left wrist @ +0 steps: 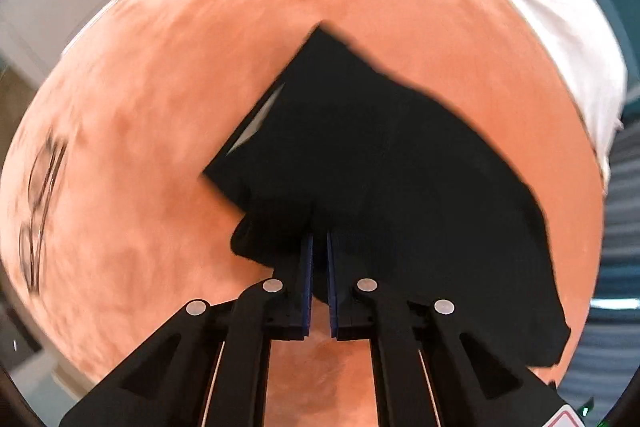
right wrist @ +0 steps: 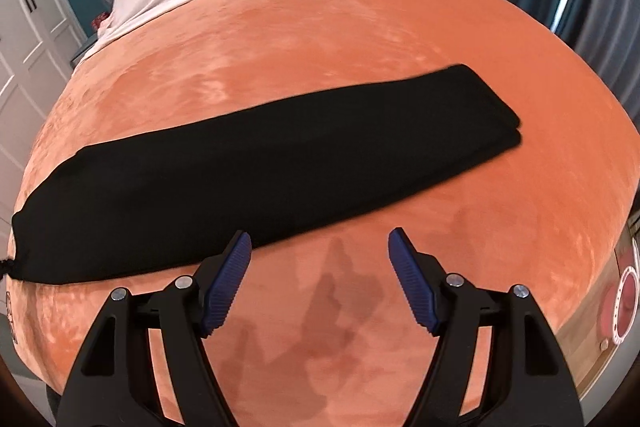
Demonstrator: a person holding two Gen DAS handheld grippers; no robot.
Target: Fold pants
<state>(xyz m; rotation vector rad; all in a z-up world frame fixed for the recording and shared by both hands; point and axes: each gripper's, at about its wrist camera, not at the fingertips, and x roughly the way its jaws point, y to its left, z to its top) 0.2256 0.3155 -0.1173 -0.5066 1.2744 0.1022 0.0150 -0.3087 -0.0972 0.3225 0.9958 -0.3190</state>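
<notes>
Pants (right wrist: 256, 163) lie in a long black strip across the orange bed (right wrist: 360, 39), one end pinched in the closed left tool (left wrist: 319, 239). Right tool (right wrist: 320, 247) hovers spread wide just beside the near edge, gripping nothing. A clean fold likely needs both ends carried over evenly.

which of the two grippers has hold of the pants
The left gripper: its blue pads are pinched on the black pants. The right gripper is open above the orange bedspread, holding nothing.
</notes>
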